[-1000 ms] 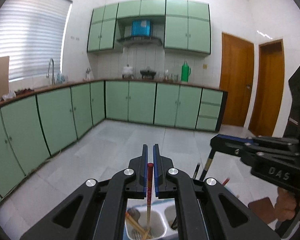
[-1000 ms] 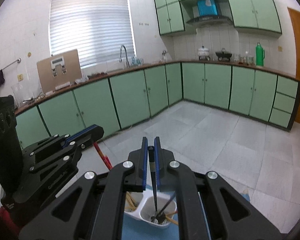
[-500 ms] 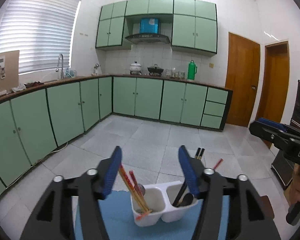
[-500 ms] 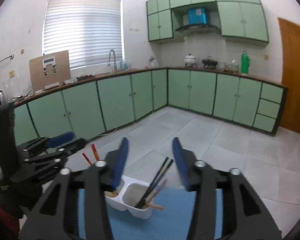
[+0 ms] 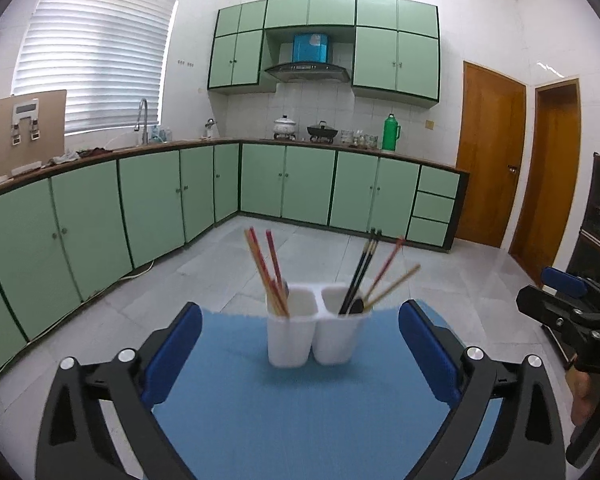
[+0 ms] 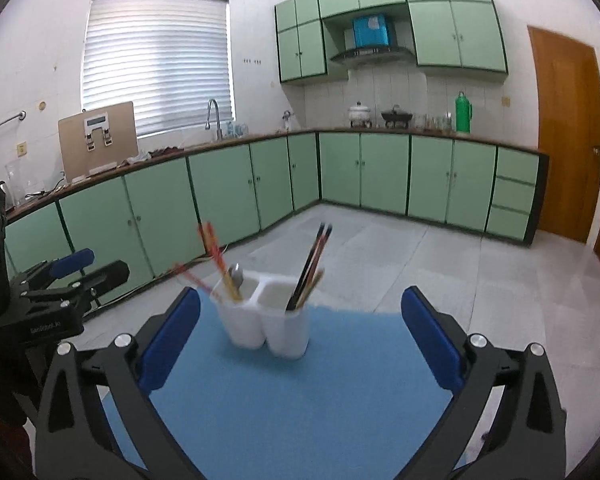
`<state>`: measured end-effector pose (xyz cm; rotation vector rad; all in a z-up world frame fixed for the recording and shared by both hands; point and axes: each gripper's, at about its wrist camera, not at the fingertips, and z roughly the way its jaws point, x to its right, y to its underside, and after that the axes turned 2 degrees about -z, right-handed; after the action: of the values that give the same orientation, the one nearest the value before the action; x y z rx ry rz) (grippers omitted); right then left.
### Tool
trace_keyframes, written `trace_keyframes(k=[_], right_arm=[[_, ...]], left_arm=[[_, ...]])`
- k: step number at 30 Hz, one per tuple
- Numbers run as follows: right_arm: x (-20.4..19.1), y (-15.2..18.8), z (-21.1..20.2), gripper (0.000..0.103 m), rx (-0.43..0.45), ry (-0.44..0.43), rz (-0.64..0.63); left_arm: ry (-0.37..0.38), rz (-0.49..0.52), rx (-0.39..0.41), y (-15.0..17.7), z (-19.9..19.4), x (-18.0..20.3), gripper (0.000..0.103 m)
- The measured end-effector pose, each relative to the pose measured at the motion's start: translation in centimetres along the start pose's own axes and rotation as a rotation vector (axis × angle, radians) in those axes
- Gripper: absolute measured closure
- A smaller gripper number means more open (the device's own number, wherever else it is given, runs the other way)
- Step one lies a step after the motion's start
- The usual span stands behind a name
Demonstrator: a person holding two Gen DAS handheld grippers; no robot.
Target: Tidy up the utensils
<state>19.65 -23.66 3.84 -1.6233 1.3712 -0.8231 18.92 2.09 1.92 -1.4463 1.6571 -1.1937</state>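
Left tool (image 5: 300, 344): I read its jaws as spread wide, having just been opening; nothing sits between the blue pads, only the mat.
Right tool (image 6: 300, 340): same story on my other side, jaws far apart after just opening, empty between the pads.
Holder (image 5: 316, 332): a white two-cell caddy standing upright on the blue mat (image 5: 300, 420), dead ahead of both tools and clear of both pairs of fingers.
Left cell: red chopsticks (image 5: 266, 268) lean up and away to the left, with a spoon tucked in behind them.
Right cell: black chopsticks (image 5: 360, 272) plus a red and a pale one fan up to the right.
Long axis: every stick stands near upright, handles skyward, tips down in the cells, so any further grip would come from above along the stems rather than from the side.
Which hand is nearer: from the left view the holder sits centred; from the right view it sits left of centre, so I judge the left tool squarer to it, though neither is clearly closer.
Surface: I see no loose utensil left on the mat in either view.
My reading: the sorting looks done or nearly so.
Caution: both views are blurred around the holder, so fine stick counts are uncertain.
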Motion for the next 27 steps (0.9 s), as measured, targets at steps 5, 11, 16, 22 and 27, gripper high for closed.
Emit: trace_keyframes(k=[5, 11, 16, 22, 27], right_arm=[[-1.1, 2.0, -2.0, 0.005, -0.016, -0.010, 0.003], [-2.5, 2.7, -4.3, 0.005, 0.001, -0.030, -0.001], [-3.1, 2.2, -6.2, 0.005, 0.028, -0.038, -0.017], [-4.1, 1.7, -8.0, 0.005, 0.055, -0.041, -0.046], [-4.9, 1.3, -9.4, 0.005, 0.080, -0.044, -0.068]], left_arm=[[-0.019, 0.015, 0.000, 1.7, -2.5, 0.6, 0.006], [-0.014, 0.014, 0.008, 2.6, -5.1, 0.9, 0.006], [-0.013, 0.015, 0.034, 2.2, -7.0, 1.3, 0.006], [-0.023, 0.023, 0.074, 1.6, -9.1, 1.9, 0.006], [-0.024, 0.028, 0.100, 1.3, -10.5, 2.3, 0.006]])
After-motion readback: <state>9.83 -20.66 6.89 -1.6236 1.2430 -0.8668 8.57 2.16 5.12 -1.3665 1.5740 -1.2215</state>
